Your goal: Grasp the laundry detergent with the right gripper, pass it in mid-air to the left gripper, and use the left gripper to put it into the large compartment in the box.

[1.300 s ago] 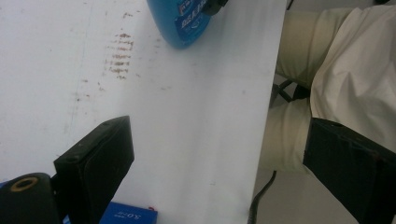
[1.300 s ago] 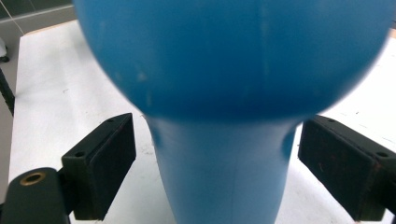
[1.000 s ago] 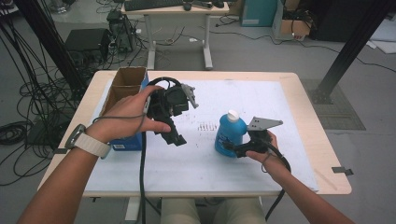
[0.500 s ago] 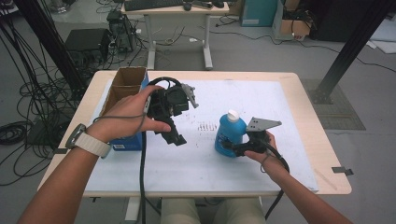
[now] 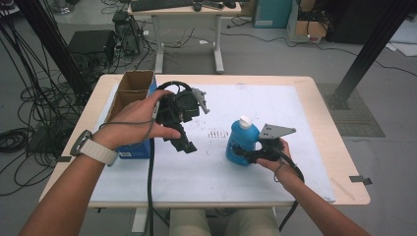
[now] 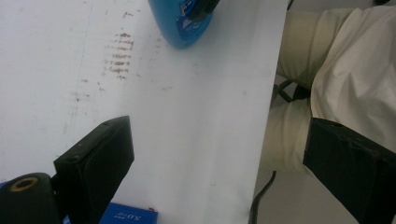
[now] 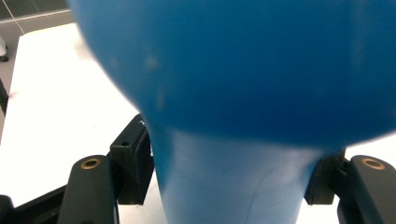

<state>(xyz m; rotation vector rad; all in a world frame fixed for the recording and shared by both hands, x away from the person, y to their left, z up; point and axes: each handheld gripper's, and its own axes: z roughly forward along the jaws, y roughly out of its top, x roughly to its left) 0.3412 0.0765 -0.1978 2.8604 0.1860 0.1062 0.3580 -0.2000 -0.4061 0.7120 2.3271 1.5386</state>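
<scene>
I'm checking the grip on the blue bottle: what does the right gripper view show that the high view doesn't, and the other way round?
Right gripper view alone: both black pads of the right hand-held gripper sit against the narrow part of the blue bottle, left and right; its jaws have just been closing.

High view alone: the bottle's white cap, the cardboard box, and the left hand-held gripper raised with nothing in it.

Both: the bottle and the white table mat.

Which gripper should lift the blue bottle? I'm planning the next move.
Right: the right gripper has just been closing, its jaws against the blue bottle. The left gripper hangs open, apart.
</scene>
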